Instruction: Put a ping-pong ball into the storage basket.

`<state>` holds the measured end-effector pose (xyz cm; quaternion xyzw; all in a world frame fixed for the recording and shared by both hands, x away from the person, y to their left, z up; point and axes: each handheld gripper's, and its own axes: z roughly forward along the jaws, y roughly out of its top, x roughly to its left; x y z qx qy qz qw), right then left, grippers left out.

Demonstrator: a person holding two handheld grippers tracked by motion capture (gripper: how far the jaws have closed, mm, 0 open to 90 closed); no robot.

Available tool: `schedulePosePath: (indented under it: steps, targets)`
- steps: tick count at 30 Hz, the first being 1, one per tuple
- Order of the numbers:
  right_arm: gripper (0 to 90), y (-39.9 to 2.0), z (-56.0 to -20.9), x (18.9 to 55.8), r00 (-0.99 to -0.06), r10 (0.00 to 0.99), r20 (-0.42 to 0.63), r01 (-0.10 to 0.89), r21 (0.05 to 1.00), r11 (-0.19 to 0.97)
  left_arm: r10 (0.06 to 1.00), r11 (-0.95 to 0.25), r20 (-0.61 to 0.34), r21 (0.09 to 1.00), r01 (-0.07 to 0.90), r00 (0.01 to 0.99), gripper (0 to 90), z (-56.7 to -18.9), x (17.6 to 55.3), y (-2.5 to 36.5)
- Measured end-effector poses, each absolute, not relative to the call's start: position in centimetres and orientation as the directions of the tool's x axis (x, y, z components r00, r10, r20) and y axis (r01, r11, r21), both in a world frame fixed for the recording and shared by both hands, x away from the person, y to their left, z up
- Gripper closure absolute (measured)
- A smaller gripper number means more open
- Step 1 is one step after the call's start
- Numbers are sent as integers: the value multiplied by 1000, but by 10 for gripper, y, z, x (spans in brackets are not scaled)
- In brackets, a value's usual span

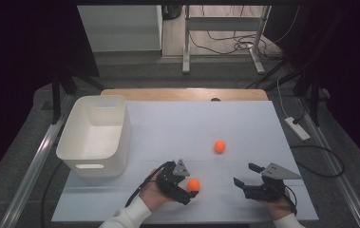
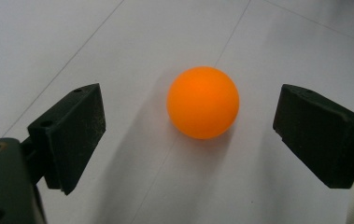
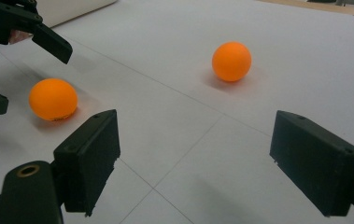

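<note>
At lower centre of the high view, the left tool (image 1: 190,189), jaws apart, brackets the near orange ball (image 1: 194,184); closing comes next, while the right tool (image 1: 245,179) waits spread.

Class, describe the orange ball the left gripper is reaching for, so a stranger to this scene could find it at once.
Start at the white bin on the table's left, then move right along the near edge to the left gripper. The near ball lies on the table between its open jaws, untouched. The other orange ball sits farther back, alone.
</note>
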<state>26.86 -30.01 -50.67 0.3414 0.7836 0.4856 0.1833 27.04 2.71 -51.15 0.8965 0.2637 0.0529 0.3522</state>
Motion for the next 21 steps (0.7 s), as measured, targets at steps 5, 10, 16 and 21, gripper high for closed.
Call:
schedulePosePath:
  steps: [5,10,16,21]
  targets:
    - [159,-300,-507,269,-700,713,44,357,886,297,500,-626,-102,644,440,860,103,-516,274,20]
    - [159,-300,-507,269,-699,714,44,358,885,296,494,-639,-100,631,439,863,104,-518,276,17]
    - [159,-300,-507,269,-698,715,43,357,886,295,499,-640,-105,624,448,860,126,-521,277,14]
    - [160,-300,-507,269,-697,715,43,358,886,295,502,-641,-108,619,453,858,163,-523,278,12]
